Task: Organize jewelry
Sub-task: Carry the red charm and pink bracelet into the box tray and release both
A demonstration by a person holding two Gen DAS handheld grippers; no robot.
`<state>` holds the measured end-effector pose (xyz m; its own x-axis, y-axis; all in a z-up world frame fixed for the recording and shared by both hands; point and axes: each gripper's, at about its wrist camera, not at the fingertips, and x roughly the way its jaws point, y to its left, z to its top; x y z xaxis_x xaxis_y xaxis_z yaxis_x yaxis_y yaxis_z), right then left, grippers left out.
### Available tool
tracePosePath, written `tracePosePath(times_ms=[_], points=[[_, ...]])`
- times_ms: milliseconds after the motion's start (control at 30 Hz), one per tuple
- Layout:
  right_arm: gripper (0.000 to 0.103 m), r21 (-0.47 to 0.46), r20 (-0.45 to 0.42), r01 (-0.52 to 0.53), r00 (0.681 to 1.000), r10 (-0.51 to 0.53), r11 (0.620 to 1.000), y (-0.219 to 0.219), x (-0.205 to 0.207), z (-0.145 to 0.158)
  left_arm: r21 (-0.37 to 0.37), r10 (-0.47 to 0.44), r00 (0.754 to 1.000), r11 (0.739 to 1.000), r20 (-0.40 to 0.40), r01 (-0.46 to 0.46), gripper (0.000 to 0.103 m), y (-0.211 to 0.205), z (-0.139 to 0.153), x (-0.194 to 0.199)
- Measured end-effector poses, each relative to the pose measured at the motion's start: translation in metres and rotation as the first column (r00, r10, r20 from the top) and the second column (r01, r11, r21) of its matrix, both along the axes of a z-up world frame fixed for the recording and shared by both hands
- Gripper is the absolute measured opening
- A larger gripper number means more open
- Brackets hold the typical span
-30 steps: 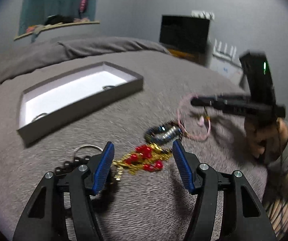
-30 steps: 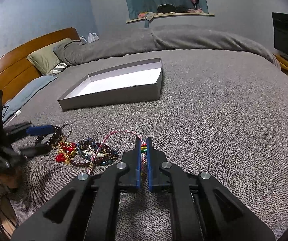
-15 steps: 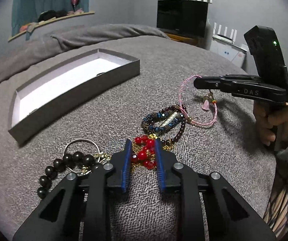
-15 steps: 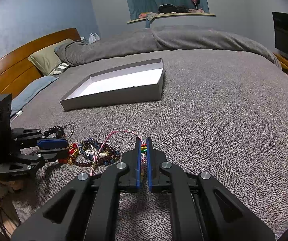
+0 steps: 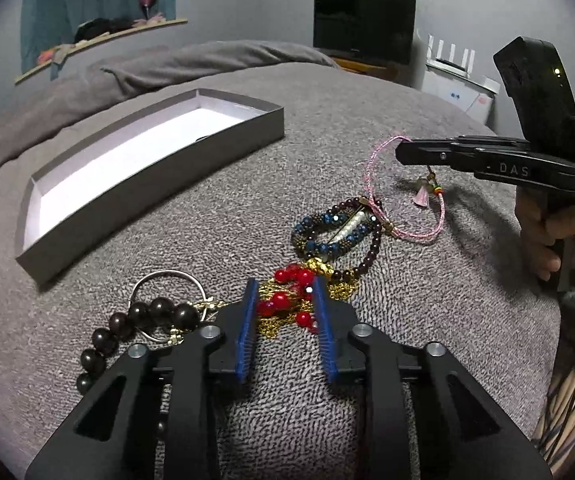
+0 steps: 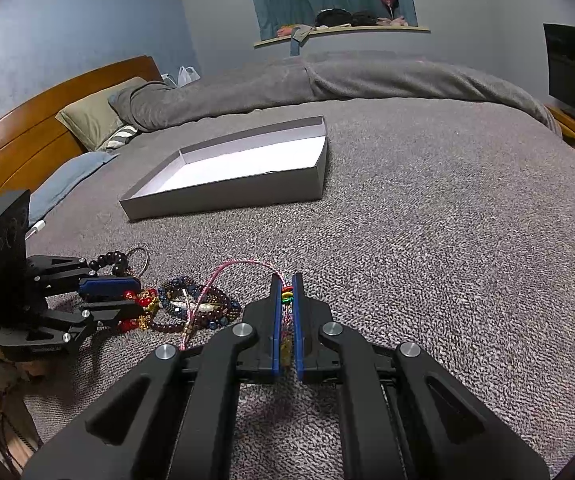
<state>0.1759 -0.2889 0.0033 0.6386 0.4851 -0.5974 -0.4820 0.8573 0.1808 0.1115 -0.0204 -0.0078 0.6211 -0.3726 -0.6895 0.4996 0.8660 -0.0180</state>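
Observation:
A heap of jewelry lies on the grey bedspread. My left gripper (image 5: 283, 292) has its blue pads closed in on a gold chain with red beads (image 5: 279, 300), which sits between them. My right gripper (image 6: 286, 280) is shut on a pink cord bracelet (image 6: 239, 265) with small coloured beads, and the cord's loop lifts off the blanket. In the left wrist view the right gripper (image 5: 401, 152) holds that pink bracelet (image 5: 367, 172) from the right. Blue and dark red beaded bracelets (image 5: 327, 236) lie between the two grippers. A grey box (image 5: 159, 184) with a white floor stands open behind.
A dark bead bracelet (image 5: 159, 312) and a silver ring (image 5: 167, 276) lie left of my left gripper. A person's hand (image 5: 543, 236) grips the right tool. A wooden headboard (image 6: 27, 132), pillows and a folded grey duvet (image 6: 327, 80) sit further back, and a black screen (image 5: 363, 24) stands by the wall.
My left gripper's jaws have closed from wide apart onto the red-bead chain and moved in over the heap. The right gripper has kept still with the pink bracelet.

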Motion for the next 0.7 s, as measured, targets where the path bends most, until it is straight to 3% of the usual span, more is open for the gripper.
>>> tracePosePath(times_ms=[67,367,633,700], points=[[0.005,0.003,0.0,0.002,1.0,-0.002,1.0,0.0,0.0,0.0,-0.001,0.008,1.0,1.0,0.02,-0.008,0.014,0.002,0.004,-0.001],[0.005,0.032,0.034,-0.008,0.999,0.007,0.999,0.0,-0.003,0.01,-0.108,0.018,0.997,0.994,0.078,-0.01,0.014,0.017,0.028,-0.007],[0.005,0.104,0.113,-0.022,0.994,0.01,0.994,0.0,-0.011,0.038,-0.306,0.02,0.997,0.952,0.073,0.004,0.014,0.039,0.053,-0.004],[0.005,0.122,0.133,-0.027,0.991,0.011,0.992,0.0,-0.012,0.046,-0.327,0.028,0.996,0.945,0.084,0.001,0.014,0.043,0.059,-0.004]])
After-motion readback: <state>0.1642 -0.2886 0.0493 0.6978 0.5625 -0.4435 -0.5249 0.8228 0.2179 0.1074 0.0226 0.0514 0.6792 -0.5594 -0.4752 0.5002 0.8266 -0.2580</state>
